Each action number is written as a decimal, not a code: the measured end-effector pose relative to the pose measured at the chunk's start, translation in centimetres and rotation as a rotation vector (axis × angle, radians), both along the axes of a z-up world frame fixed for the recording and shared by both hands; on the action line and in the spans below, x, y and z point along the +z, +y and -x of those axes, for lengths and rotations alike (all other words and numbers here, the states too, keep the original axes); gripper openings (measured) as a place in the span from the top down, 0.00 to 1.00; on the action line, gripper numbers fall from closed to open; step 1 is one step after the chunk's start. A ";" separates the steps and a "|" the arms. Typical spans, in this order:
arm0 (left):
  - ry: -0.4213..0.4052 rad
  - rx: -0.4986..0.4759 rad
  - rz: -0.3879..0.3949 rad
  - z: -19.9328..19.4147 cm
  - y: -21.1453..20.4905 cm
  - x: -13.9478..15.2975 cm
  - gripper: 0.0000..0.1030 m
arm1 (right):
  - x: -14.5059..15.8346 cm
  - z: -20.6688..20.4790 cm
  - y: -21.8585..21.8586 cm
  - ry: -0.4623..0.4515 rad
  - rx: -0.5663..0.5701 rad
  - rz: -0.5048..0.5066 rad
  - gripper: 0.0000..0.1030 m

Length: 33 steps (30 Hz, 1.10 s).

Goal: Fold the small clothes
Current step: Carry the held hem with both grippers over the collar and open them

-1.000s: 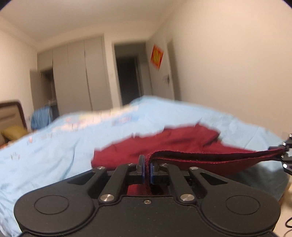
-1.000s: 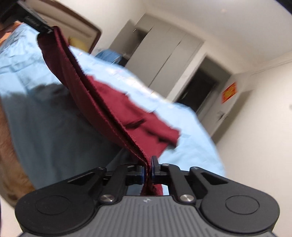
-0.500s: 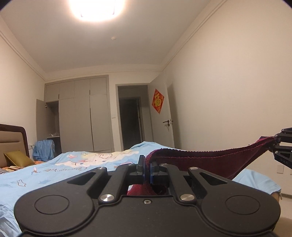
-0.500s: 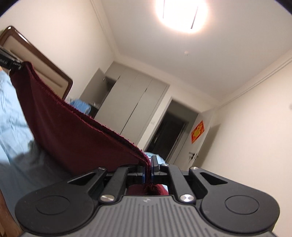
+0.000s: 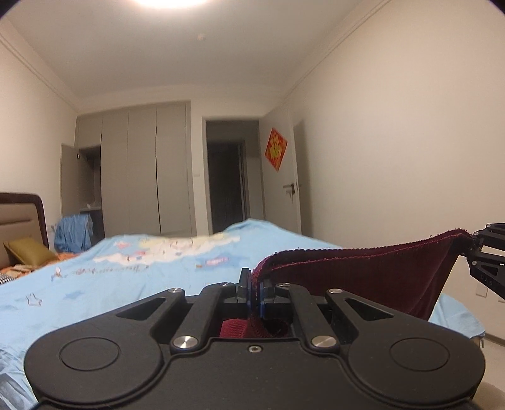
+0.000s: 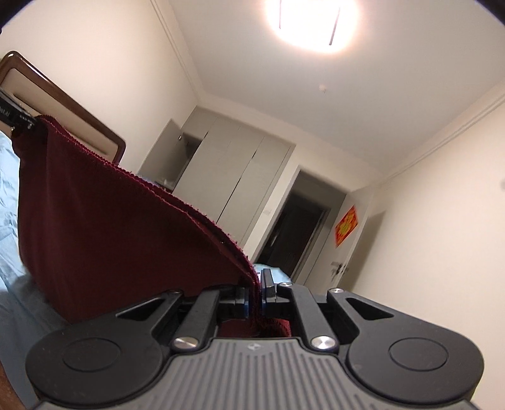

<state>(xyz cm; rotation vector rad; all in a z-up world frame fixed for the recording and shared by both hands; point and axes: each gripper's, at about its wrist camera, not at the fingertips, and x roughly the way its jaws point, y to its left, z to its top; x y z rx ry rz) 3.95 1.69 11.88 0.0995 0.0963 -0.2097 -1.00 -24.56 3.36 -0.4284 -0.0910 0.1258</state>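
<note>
Hanging stretched between both tongs, the dark red knit garment [image 5: 372,277] is clamped by left tongs [image 5: 254,290] and right tongs [image 6: 254,295] above the light blue bed [image 5: 126,277].

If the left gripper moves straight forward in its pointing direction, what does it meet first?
Probably nothing close. The left gripper, shut on the dark red garment, points just above the blue bedspread toward the dark doorway. Depth is unclear; it may graze the bedspread.

One dark red garment [image 5: 372,277]. Two grippers, left [image 5: 254,288] and right [image 6: 255,298], each clamped on it. One bed [image 5: 126,277], one yellow pillow [image 5: 28,254], one ceiling light [image 6: 311,22], one red door decoration [image 5: 276,153].
</note>
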 end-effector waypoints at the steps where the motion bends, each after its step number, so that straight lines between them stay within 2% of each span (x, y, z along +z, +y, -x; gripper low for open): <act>1: 0.016 0.003 -0.004 -0.8 0.1 0.0 0.96 | -0.2 -0.7 0.0 0.017 0.003 0.000 0.94; 8: 0.100 0.044 -0.066 -8.2 0.8 -0.3 0.96 | -0.4 -6.6 0.4 0.092 0.026 0.029 0.94; 15: 0.231 0.075 -0.047 -18.1 2.5 -2.0 0.96 | -2.2 -14.4 1.6 0.153 0.036 0.084 0.93; 22: 0.333 0.090 -0.110 -26.1 2.6 -5.4 0.96 | -4.3 -21.4 2.1 0.262 0.054 0.102 0.93; 27: 0.410 0.123 -0.098 -30.6 2.8 -8.5 0.95 | -6.3 -26.8 2.4 0.348 0.066 0.084 0.93; 33: 0.490 0.155 -0.082 -34.0 3.5 -11.8 0.95 | -8.6 -32.4 2.1 0.427 0.077 0.074 0.91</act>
